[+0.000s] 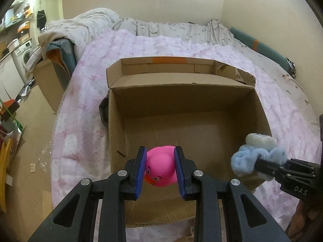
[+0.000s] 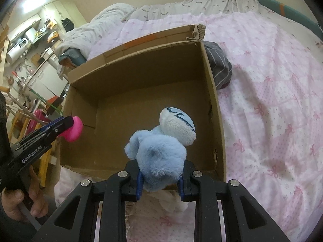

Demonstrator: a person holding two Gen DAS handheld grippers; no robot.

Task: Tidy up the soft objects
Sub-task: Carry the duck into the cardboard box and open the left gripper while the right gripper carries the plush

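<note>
An open cardboard box [image 1: 201, 98] stands on the pink bedspread; it also shows in the right wrist view [image 2: 145, 64], with nothing on its floor. My left gripper [image 1: 160, 171] is shut on a pink rubber duck [image 1: 160, 170] and holds it over the box's near-left corner. The duck also shows in the right wrist view [image 2: 74, 129]. My right gripper [image 2: 160, 181] is shut on a fluffy blue plush toy [image 2: 161, 151] with a pale head, held above the box's near edge. The plush also shows in the left wrist view [image 1: 256, 157] at the box's right wall.
A grey striped cloth [image 2: 220, 64] lies against the box's far right side. A crumpled grey duvet [image 1: 80, 26] lies at the head of the bed. A second cardboard box [image 1: 48, 80] and clutter stand on the floor to the left.
</note>
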